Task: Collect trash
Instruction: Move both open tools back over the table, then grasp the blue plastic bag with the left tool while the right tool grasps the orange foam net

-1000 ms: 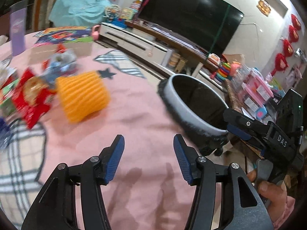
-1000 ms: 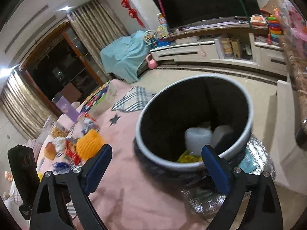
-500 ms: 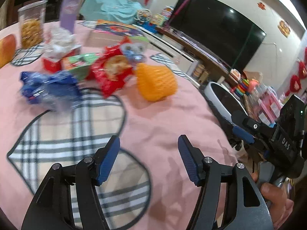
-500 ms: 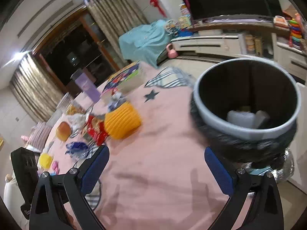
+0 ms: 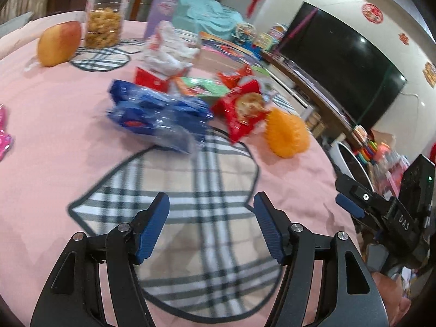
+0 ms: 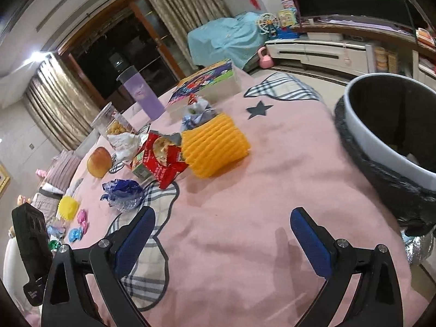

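My left gripper is open and empty above the pink tablecloth, with a crumpled blue plastic wrapper ahead of it. A red snack bag and an orange foam net lie further right. My right gripper is open and empty over the cloth; it also shows in the left wrist view. The bin, white-rimmed with a black liner, stands at the table's right edge. The right wrist view also shows the blue wrapper, red bag and orange net.
An apple, a snack jar, a purple cup, a white crumpled bag and a green carton sit behind the trash. A book box lies at the far edge. Small candies lie left.
Both grippers have swung left, away from the bin and over the table. The bin has slid to the right edge of both views; the trash pile is now ahead of the left gripper.
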